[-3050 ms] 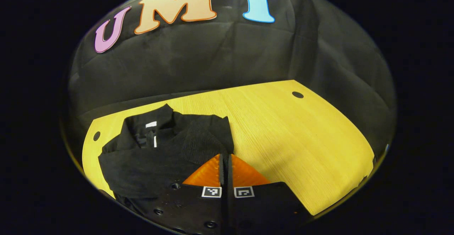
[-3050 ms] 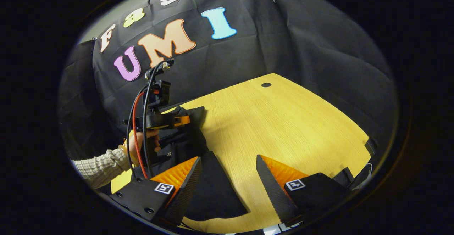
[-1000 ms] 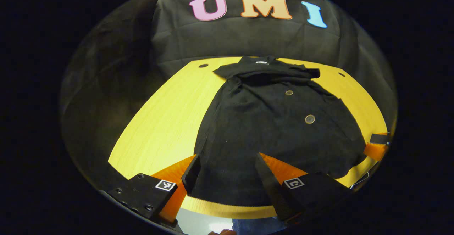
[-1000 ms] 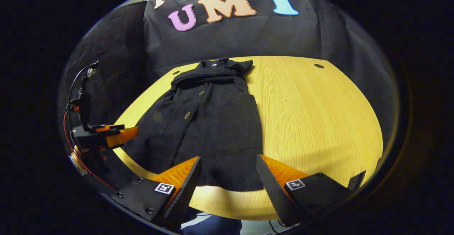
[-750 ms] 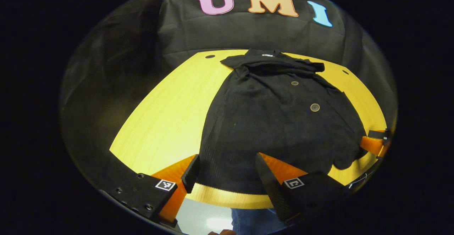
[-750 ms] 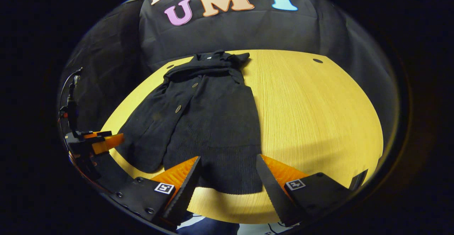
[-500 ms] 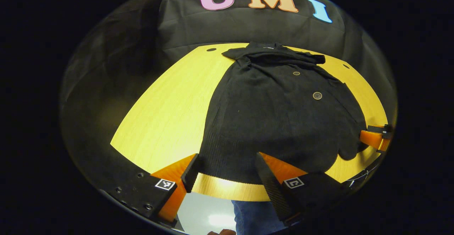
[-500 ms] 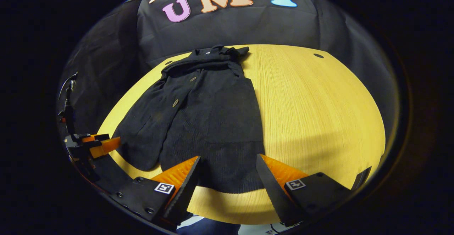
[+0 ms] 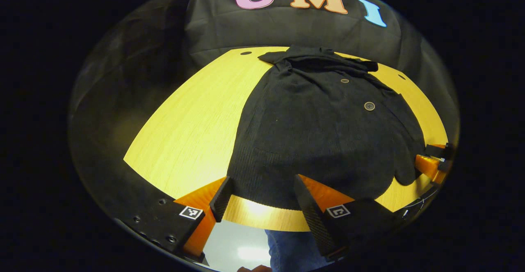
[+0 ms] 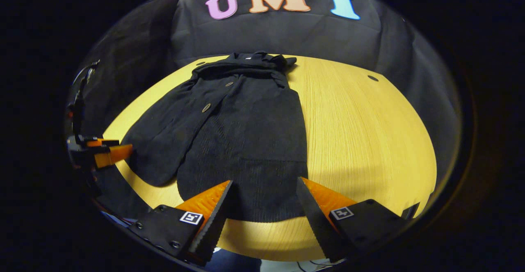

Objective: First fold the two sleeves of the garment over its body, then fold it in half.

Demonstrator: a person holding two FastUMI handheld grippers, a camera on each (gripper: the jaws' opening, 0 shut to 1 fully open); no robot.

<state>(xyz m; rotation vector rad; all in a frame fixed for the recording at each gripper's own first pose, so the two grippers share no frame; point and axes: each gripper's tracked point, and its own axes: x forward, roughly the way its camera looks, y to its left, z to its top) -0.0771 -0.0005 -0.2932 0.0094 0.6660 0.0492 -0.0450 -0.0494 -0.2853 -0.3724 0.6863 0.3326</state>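
Booth of black cloth around a yellow wooden worktop (image 9: 192,120), with a black garment (image 9: 320,132) spread lengthwise on it.

Collar end of the garment (image 10: 246,128) lies at the far edge by the cloth wall, its hem near the front edge; two round buttons (image 9: 369,106) show on the front, and a sleeve is folded down along the body. Left tongs (image 9: 260,196) hang above the hem at the front edge with fingers spread apart, holding nothing; the right gripper view shows them low at its left edge (image 10: 107,154), just beside the garment's side. Right tongs (image 10: 262,204) likewise stand open over the hem, empty; the left gripper view catches them at its right rim (image 9: 430,163), near the folded sleeve's end. Small dark holes (image 10: 373,78) mark the worktop's far corners.
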